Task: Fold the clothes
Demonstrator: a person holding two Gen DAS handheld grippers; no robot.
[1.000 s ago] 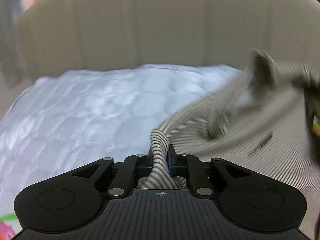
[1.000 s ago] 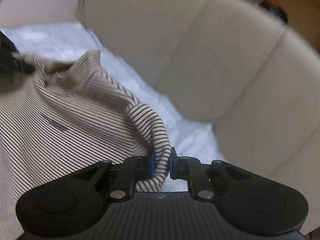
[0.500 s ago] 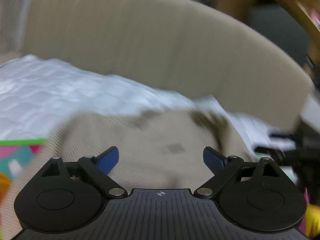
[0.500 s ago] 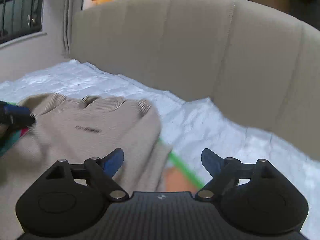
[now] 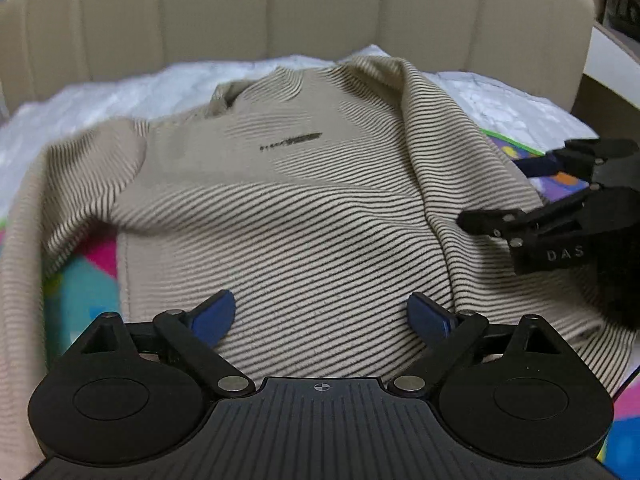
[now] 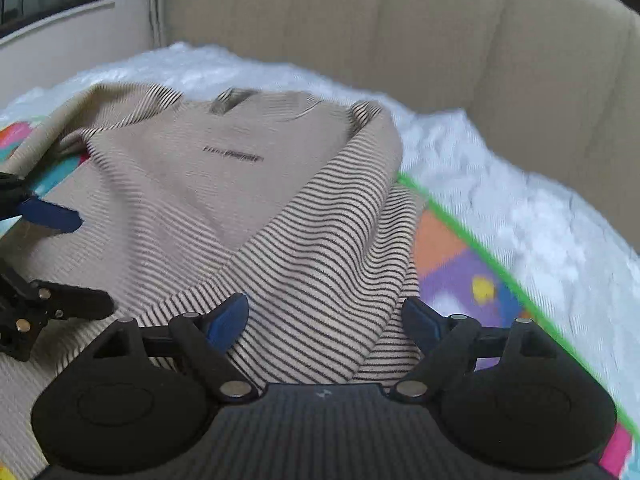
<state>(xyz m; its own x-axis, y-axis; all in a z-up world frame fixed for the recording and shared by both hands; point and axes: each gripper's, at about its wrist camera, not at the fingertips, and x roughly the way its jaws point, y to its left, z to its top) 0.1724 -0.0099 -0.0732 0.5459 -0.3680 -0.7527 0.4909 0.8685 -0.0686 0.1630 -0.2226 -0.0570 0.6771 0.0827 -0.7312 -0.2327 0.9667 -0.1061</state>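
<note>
A beige sweater with thin black stripes (image 5: 304, 208) lies spread front-up on a colourful mat, collar toward the sofa back, a small dark logo on its chest. Its sleeves are bunched at both sides. My left gripper (image 5: 320, 316) is open and empty just above the sweater's lower body. My right gripper (image 6: 326, 320) is open and empty over the folded-in sleeve (image 6: 328, 240) on the sweater's right side. The right gripper also shows in the left wrist view (image 5: 520, 192), and the left gripper in the right wrist view (image 6: 56, 260).
A colourful play mat (image 6: 452, 264) with a green edge lies under the sweater on a white quilted cover (image 6: 540, 232). A beige padded sofa back (image 5: 280, 12) curves round behind. A window ledge (image 6: 52, 16) is at far left.
Both grippers have let go of the sweater's shoulders and opened. The sweater has dropped flat onto the mat. Both grippers have drawn back toward its lower part.
</note>
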